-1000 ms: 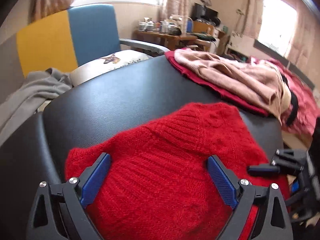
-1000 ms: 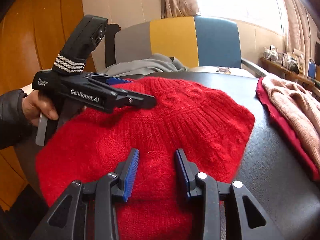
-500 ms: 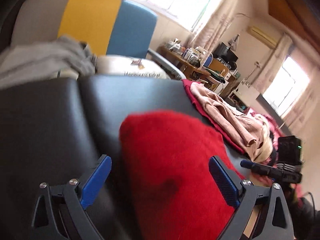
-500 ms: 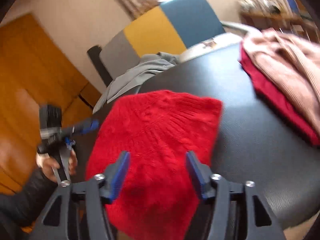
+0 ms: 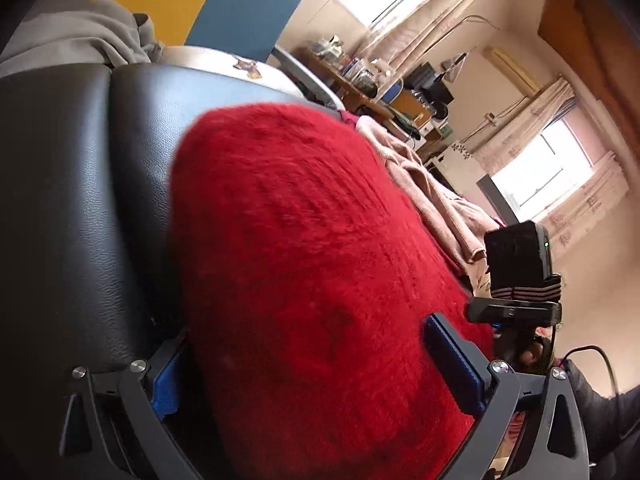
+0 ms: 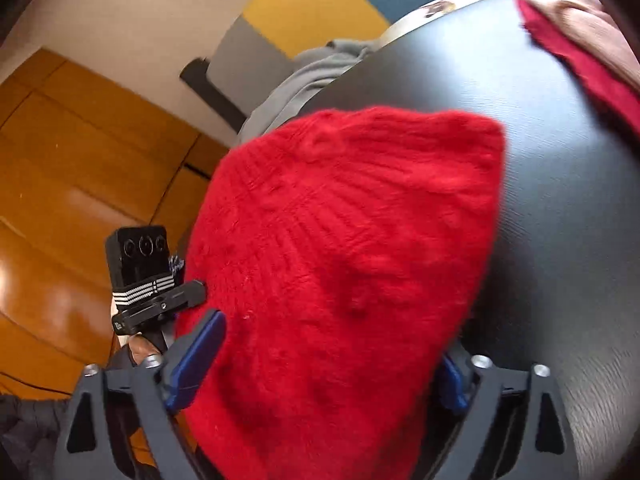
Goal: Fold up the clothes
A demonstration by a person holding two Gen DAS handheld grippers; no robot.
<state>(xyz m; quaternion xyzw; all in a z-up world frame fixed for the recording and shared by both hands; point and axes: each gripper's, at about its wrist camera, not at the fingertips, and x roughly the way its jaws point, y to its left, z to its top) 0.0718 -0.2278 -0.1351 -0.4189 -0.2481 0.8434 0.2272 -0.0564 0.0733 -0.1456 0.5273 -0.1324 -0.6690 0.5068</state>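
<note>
While bunched up on the black desk [image 5: 80, 208], fills the wide gap between both pairs of jaws: a fluffy red sweater [image 5: 304, 264]. Left gripper [image 5: 316, 364]: blue fingers [image 5: 454, 364] wide apart, one on each side of the wool, not squeezing it. Right gripper [image 6: 320, 364]: same, jaws spread wide, red sweater [image 6: 344, 260] sitting between them. Past the jaws, on the far side of the desk, a pink sweater [image 5: 432, 196] on top of a dark red one [image 6: 580, 68]. Further back, a grey cloth [image 5: 76, 40] and a yellow and blue chair [image 5: 224, 4].
</note>
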